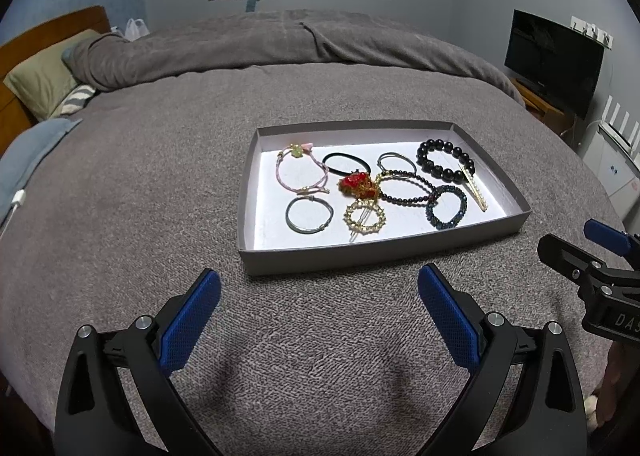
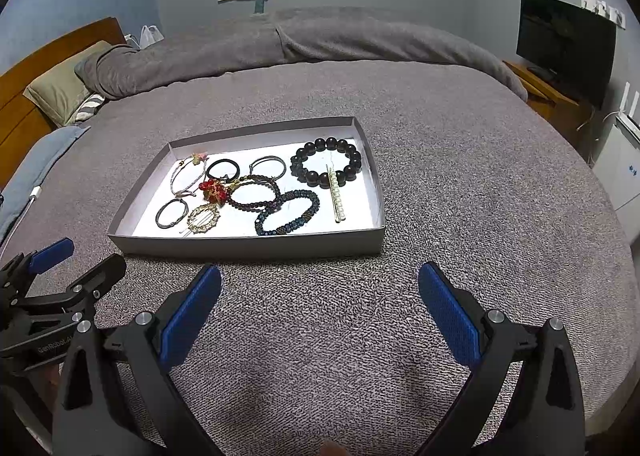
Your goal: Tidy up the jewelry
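A bed covered by a grey blanket filled most of both views, its near edge cut off by the frame. One shallow grey tray lay flat on the blanket, and everything else is placed from it.

Beyond the tray, one folded duvet lay across the bed. Far to the right of the tray stood one dark television, partly cropped. Far to its left, one green pillow leaned at the headboard, half hidden by the duvet.

The left gripper hung just short of the tray's near wall, spread wide and holding nothing. The right gripper hung likewise near that wall, also spread wide and empty; in the left wrist view only its tip showed, at the frame edge.

Inside the tray lay ten pieces. One black bead bracelet sat in the far right corner, with one pearl hair clip touching its near side. One blue bead bracelet lay near the front wall, overlapping one dark small-bead bracelet. One red ornament sat mid-tray; its exact form was hard to make out. One gold ring clip lay in front of it. Behind it lay one black hair tie and one grey hoop. One pink cord bracelet and one grey cord bracelet lay on the left side.
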Available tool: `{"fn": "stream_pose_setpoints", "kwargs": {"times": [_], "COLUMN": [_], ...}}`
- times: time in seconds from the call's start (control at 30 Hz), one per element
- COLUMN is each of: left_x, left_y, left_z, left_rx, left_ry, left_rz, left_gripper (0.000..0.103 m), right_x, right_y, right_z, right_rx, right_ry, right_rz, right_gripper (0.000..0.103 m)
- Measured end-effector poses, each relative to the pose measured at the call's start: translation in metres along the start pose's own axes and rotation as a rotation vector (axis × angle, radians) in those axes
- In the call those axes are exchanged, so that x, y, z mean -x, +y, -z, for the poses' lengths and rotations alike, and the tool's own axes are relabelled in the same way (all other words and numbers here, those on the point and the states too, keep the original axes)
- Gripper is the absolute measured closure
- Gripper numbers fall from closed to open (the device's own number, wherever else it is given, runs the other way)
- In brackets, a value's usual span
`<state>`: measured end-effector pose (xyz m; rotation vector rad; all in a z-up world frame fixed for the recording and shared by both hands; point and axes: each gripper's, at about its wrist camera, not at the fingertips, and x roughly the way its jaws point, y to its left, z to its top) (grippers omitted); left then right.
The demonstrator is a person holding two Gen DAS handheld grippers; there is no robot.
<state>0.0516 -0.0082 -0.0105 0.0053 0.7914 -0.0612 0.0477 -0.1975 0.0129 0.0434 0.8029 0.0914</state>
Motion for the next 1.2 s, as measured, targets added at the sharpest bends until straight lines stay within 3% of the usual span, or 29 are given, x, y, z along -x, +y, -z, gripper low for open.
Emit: {"fn": "stream_pose_setpoints", "kwargs": {"times": [1.2], "left_x": [0.0021], "left_y": [0.0003], "left_z": [-0.0008], "left_rx": [-0.009], "left_ry": [-0.017], "left_rz": [-0.011], "left_gripper": [0.005], "right_x": [-0.0007], "right_y": [0.0039], "right_z": [0.0007], "right_rx": [0.011], "right_ry": [0.001], "right_rz": [-0.004], "right_gripper": [0.005]}}
